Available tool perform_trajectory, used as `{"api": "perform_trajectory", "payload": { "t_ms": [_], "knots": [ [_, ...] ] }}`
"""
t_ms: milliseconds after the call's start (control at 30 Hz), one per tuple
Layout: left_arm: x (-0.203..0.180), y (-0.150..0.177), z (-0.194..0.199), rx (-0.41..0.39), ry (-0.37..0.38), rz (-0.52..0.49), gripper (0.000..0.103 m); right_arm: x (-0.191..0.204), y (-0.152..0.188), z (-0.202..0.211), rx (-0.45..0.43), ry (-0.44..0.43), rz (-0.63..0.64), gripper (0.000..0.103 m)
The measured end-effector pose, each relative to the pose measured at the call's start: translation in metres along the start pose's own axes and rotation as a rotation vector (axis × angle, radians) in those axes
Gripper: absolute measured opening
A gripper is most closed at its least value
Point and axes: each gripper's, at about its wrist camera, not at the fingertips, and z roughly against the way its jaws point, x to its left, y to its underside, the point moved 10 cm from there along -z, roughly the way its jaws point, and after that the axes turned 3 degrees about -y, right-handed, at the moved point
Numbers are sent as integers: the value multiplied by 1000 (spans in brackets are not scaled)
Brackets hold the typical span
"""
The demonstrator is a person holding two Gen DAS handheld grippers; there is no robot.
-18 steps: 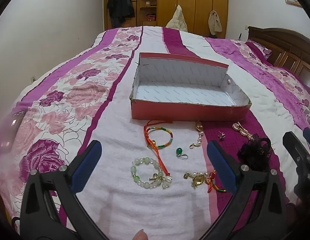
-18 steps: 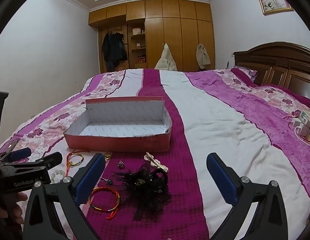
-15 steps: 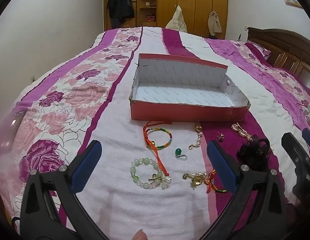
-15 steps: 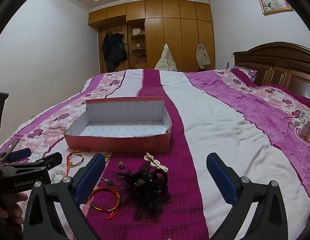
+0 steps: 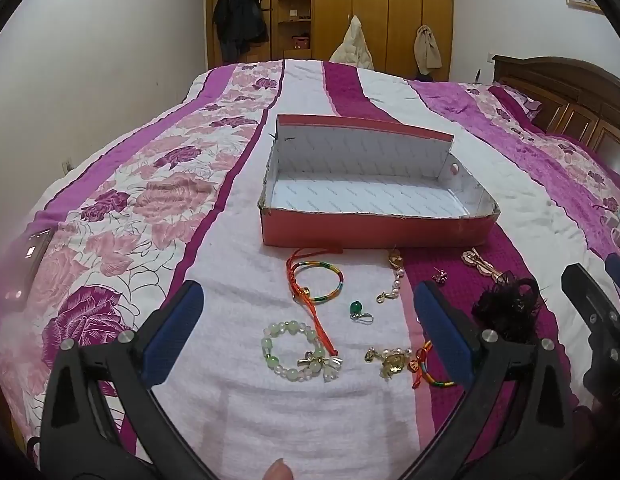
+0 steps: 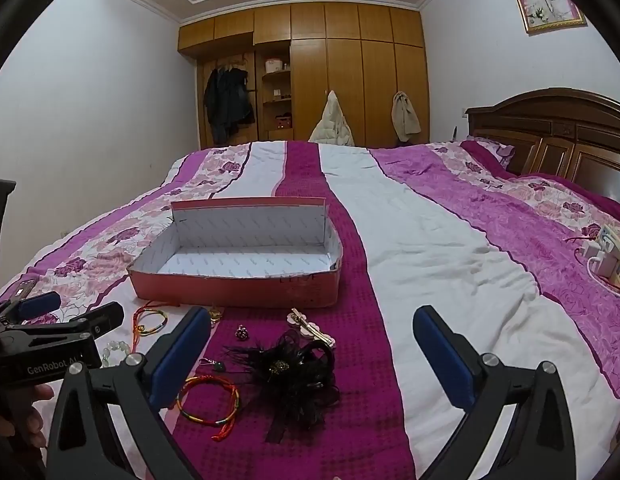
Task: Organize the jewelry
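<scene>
Bed (image 5: 350, 420) – jewelry scattered; box (image 5: 374, 232) seemingly empty.

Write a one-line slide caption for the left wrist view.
Open left gripper above jewelry scattered on the bedspread, empty red box beyond.

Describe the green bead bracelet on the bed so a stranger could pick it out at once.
Find the red cardboard box on the striped bedspread. On the white stripe in front of it, past the rainbow cord bangle, lies the green bead bracelet. It alone is a ring of pale green and clear beads, with a small gold bow charm.
</scene>
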Motion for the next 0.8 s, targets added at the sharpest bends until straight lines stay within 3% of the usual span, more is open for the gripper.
{"api": "perform_trajectory", "payload": {
  "t_ms": [800],
  "knots": [
    [0,-2,1,-8,-7,-9,98,1,0,2,3,-1,-5,103]
  ]
}}
